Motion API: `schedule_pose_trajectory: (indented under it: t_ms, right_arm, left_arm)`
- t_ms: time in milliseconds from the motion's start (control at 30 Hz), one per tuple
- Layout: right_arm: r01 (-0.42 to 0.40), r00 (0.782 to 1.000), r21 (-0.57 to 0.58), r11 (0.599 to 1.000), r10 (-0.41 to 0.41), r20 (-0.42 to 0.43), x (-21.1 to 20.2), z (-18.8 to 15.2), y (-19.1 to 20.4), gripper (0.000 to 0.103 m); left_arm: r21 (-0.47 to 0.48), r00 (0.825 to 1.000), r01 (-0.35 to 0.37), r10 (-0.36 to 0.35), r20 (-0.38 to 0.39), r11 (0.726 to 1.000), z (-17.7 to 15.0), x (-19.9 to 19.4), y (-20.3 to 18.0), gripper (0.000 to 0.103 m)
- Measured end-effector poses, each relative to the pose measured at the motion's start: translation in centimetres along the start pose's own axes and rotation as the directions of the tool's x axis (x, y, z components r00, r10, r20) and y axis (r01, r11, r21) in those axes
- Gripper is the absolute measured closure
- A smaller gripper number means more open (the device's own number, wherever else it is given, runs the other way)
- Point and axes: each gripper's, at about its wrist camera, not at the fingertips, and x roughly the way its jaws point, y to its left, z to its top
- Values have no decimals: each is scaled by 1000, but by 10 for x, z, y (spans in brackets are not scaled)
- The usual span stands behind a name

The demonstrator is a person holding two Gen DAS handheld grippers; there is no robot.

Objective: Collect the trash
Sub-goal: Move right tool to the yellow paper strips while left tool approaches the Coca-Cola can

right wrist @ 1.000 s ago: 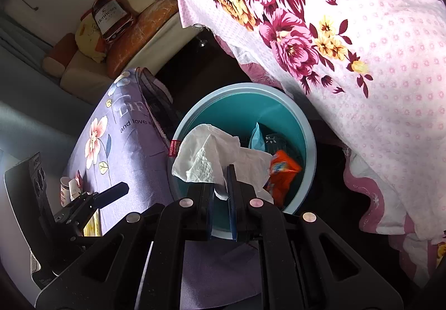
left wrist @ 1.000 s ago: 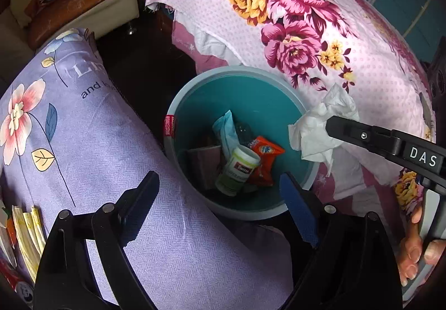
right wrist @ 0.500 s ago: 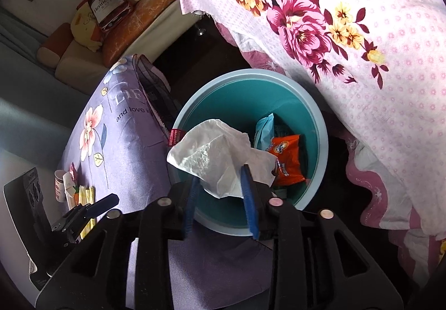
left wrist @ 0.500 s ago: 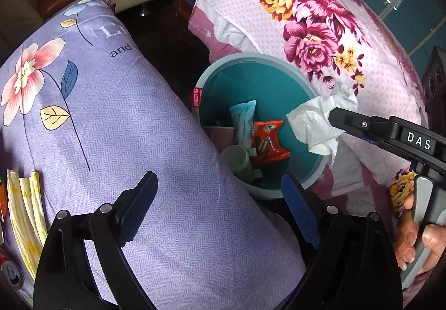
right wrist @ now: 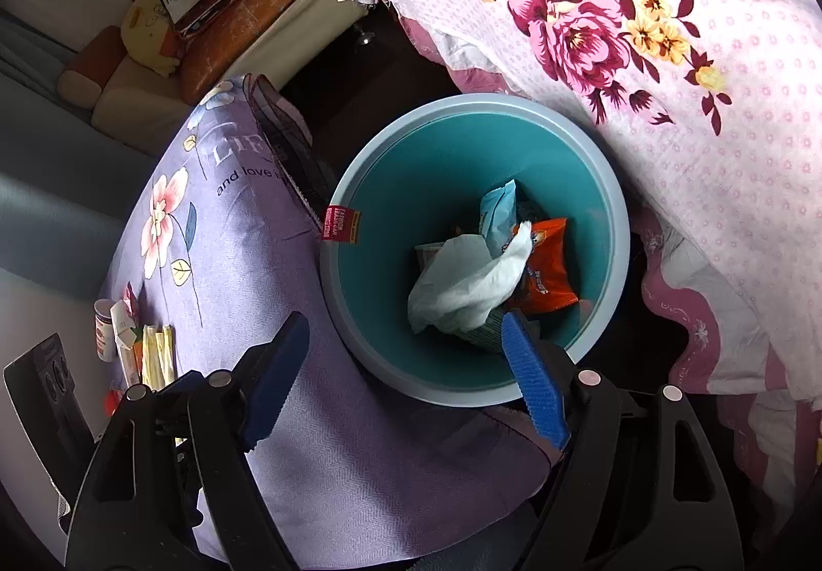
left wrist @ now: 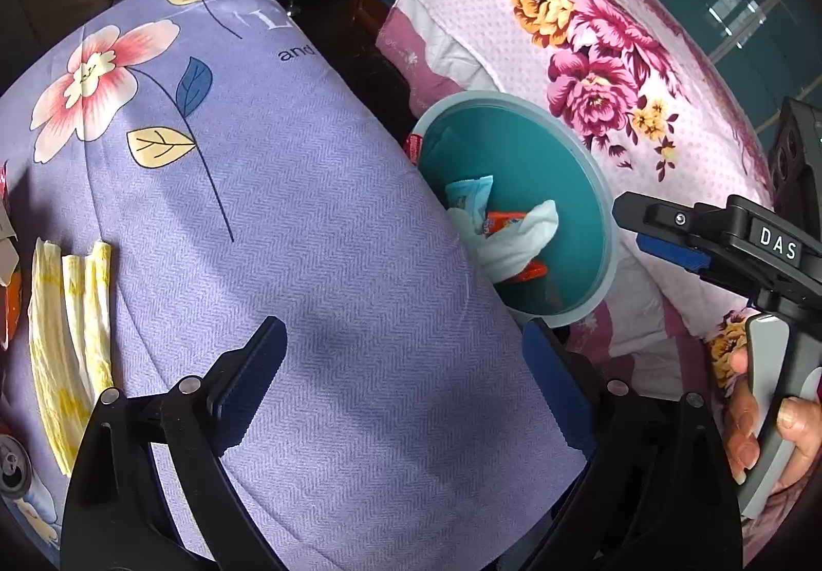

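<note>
A teal bin stands on the floor between a purple-clothed table and a pink floral cloth. A crumpled white tissue lies inside it on an orange wrapper and a light blue packet. My right gripper is open and empty just above the bin's near rim. In the left wrist view the bin and tissue show at right. My left gripper is open and empty over the purple cloth. The right gripper shows there beside the bin.
On the purple tablecloth lie yellow-white paper strips, a can and more litter at the far left. The pink floral cloth drapes over furniture at right. A sofa with cushions is behind.
My right gripper opened and the white tissue dropped into the bin. My left gripper drew back over the purple cloth, so the bin moved right in its view.
</note>
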Motion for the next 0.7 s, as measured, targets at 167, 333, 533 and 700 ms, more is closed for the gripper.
schedule_pose_trajectory:
  t_ms: [167, 333, 533, 700]
  right_arm:
    - [14, 1000, -28, 1000, -14, -22, 2, -9, 18, 25]
    - [7, 999, -81, 997, -10, -40, 3, -18, 46, 25]
    - [-4, 998, -154, 988, -6, -63, 4, -33, 87, 25]
    - [15, 998, -245, 969, -31, -63, 4, -50, 124, 25]
  left_arm:
    - [-25, 1000, -7, 8, 21, 1000, -12, -16, 15, 10]
    - [-65, 999, -13, 16, 50, 998, -24, -36, 35, 10]
    - [-127, 995, -17, 28, 91, 992, -41, -62, 61, 10]
    - [-198, 990, -20, 48, 134, 980, -57, -85, 89, 10]
